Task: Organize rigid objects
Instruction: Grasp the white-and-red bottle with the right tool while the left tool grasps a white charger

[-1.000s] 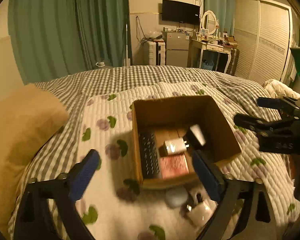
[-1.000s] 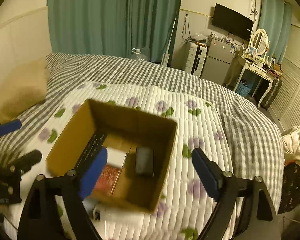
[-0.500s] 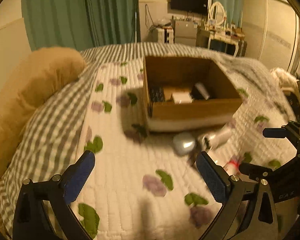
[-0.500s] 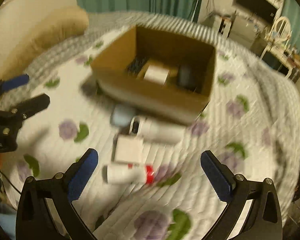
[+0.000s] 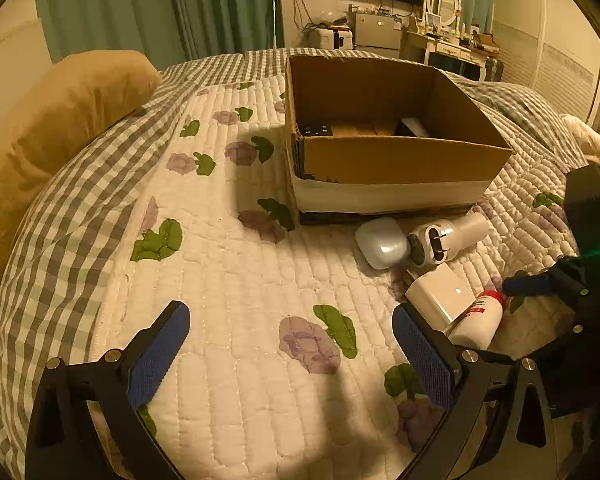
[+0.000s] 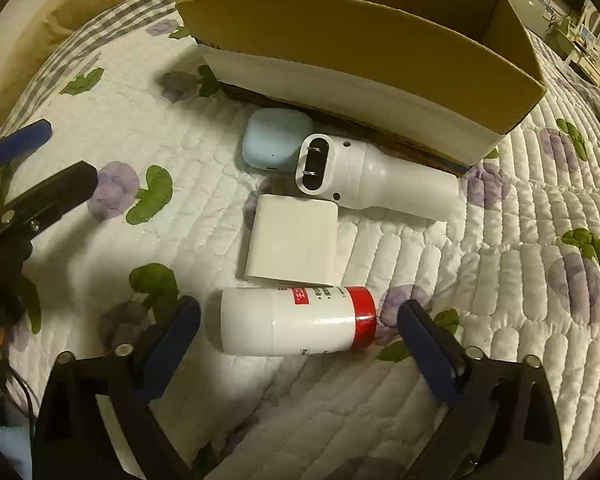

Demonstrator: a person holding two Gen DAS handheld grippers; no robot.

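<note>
The right gripper (image 6: pixel 299 320) had just been closing – jaws still apart, either side of the bottle (image 6: pixel 292 321) on the quilt (image 6: pixel 480 280), not pressing. The bottle lay sideways, red cap right, near the box (image 6: pixel 360 52). Best to lower further and clamp end to end – or turn for its middle. The left gripper (image 5: pixel 288 352) gaped, empty.

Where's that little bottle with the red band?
In the right wrist view, the bottle lies on its side on the quilt, just below the white block.
</note>
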